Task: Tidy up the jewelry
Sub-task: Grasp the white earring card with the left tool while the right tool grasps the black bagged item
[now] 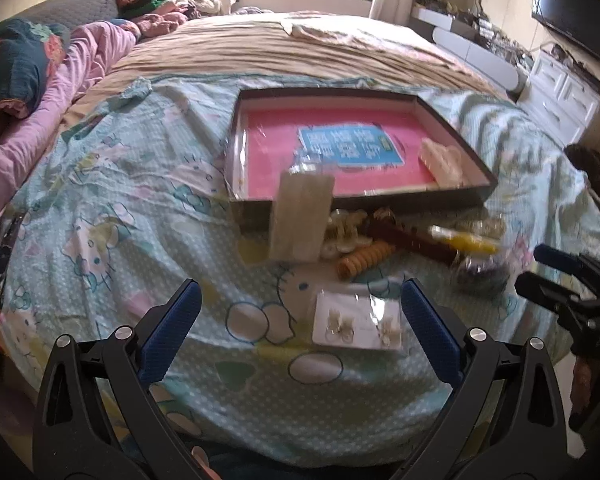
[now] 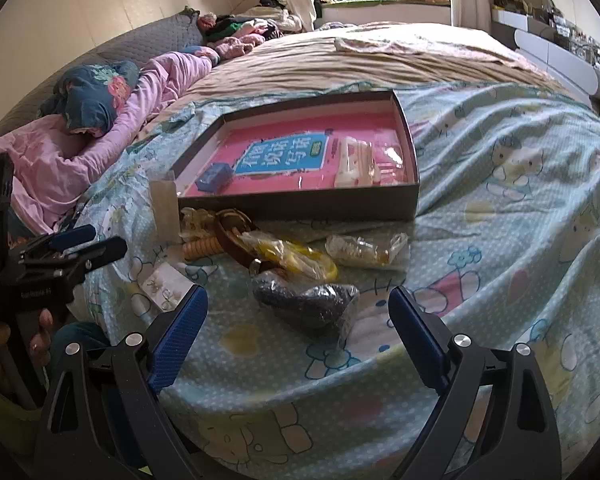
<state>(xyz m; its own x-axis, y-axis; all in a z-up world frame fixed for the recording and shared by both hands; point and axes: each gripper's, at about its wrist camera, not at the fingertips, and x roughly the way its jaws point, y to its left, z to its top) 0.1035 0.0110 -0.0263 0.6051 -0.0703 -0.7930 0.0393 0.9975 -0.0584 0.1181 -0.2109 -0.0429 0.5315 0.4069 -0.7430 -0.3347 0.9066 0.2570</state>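
Both grippers are being held released over the cartoon-cat bedsheet [image 2: 500, 216], nothing grasped. Left gripper [image 1: 302, 312] is being hovered above the earring card [image 1: 358, 322], white card in clear wrap with pale earrings, lying flat between the spread fingers, no contact seen. Right gripper [image 2: 298, 320] is being aimed at the dark beaded piece in a clear bag [image 2: 304, 304], which is lying just ahead of the blue pads [image 2: 180, 338].

Jewelry pile is being shown just in front of the shallow dark box [image 2: 300, 200]: brown bangle [image 2: 228, 228], yellow bangle in plastic [image 2: 300, 260], orange coiled band [image 2: 200, 248], a clear bagged item [image 2: 364, 250] to the right, a pale translucent packet [image 2: 166, 208] leaning on the box's near-left corner.

Inside the box a pink book with a blue label [image 2: 284, 156] is being seen; large white Chinese characters on it, too distorted to be read reliably. Blue block [image 2: 214, 176] and clear packets [image 2: 364, 160] are lying on the book.

A marking is being seen on the left gripper's body in the right view, not legible
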